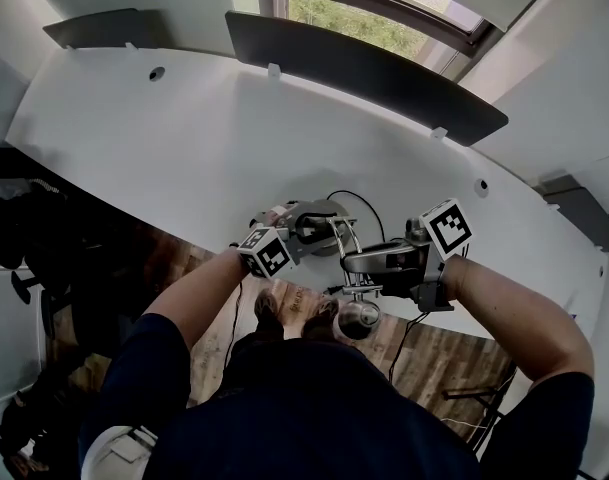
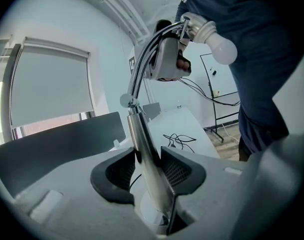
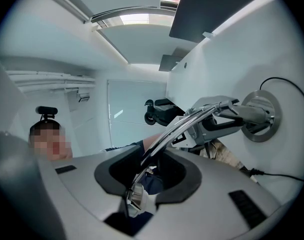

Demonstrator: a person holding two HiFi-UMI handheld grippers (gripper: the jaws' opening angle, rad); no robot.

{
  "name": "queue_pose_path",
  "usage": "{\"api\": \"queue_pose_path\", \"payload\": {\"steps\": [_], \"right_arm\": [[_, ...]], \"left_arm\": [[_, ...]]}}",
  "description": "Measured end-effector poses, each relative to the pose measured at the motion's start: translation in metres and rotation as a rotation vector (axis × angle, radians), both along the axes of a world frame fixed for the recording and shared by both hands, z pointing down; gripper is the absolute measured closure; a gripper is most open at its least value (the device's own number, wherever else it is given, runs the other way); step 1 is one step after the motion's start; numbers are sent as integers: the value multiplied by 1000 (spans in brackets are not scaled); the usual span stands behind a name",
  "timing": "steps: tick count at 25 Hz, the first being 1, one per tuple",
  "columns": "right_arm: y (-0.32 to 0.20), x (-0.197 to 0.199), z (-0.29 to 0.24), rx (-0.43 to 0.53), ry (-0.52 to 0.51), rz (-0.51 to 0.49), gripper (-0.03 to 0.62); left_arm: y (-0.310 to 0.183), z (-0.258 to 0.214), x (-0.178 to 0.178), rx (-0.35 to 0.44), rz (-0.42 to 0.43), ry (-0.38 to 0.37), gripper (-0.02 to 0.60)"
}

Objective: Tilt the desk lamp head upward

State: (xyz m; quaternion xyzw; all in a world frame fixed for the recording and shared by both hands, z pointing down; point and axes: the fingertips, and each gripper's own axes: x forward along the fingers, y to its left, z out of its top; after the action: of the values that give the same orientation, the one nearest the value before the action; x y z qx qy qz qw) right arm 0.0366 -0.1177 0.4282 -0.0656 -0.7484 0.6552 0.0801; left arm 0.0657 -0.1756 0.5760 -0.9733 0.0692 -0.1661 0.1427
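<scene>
A chrome desk lamp stands on the white desk (image 1: 184, 138); its round base (image 1: 319, 218) is near the front edge. My left gripper (image 1: 289, 230) is shut on the lamp's lower post (image 2: 142, 139), and both meshed pads touch it. The curved upper neck (image 3: 179, 126) runs between the jaws of my right gripper (image 1: 369, 263), with a gap on either side, so that gripper is open. The socket end (image 3: 134, 196) sits deep between those jaws. The bare white bulb (image 2: 219, 43) points out past the desk edge, over the floor (image 1: 359, 318).
The lamp's black cord (image 1: 369, 208) loops behind the base. A dark divider panel (image 1: 364, 73) lines the desk's far edge below a window (image 1: 374, 18). The wooden floor (image 1: 454, 358) lies beyond the front edge. Loose cables (image 2: 179, 139) lie on another desk.
</scene>
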Motion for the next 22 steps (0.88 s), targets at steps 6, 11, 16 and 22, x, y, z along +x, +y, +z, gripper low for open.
{"api": "queue_pose_path", "payload": {"steps": [6, 11, 16, 22], "right_arm": [[6, 0, -11, -41, -41, -29, 401], [16, 8, -20, 25, -55, -61, 318], [14, 33, -8, 111, -65, 90, 318], [4, 72, -14, 314, -100, 508, 319]], "left_arm": [[1, 0, 3, 93, 35, -92, 411], [2, -14, -1, 109, 17, -93, 392], [11, -26, -20, 53, -56, -100, 391], [34, -61, -38, -117, -234, 15, 391]]}}
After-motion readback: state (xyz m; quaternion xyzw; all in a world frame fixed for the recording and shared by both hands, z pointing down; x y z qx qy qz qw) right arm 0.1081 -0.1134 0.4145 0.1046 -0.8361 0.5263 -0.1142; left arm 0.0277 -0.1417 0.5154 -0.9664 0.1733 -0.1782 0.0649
